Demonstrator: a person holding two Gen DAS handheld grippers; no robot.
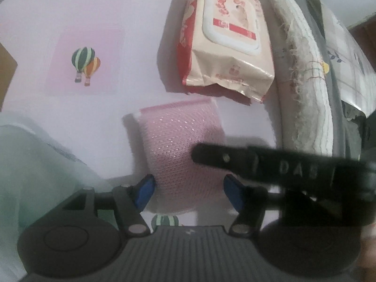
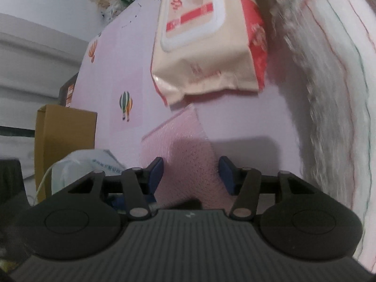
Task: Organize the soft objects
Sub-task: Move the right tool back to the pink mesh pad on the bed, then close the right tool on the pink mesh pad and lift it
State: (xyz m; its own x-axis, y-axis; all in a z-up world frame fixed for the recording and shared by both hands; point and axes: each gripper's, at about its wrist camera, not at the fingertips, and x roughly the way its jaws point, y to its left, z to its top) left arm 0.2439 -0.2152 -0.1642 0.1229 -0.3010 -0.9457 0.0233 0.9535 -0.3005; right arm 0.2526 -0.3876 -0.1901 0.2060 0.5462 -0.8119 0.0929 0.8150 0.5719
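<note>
Grippers straddling one pink mesh sponge on a balloon-print tablecloth.

Low in the left wrist view, the left gripper [image 1: 188, 191] stands open, its blue pads either side of the pink sponge [image 1: 181, 145] with small gaps showing (no squeeze); the right gripper's finger [image 1: 218, 156] crosses in from the right, over the sponge. In the right wrist view the right gripper [image 2: 190, 176] is likewise open around the sponge [image 2: 181, 150]. Above it lies the wet-wipes pack [image 1: 225, 44], and along the right edge a frayed white towel [image 1: 303, 77], all on the tablecloth [image 1: 94, 108].
</note>
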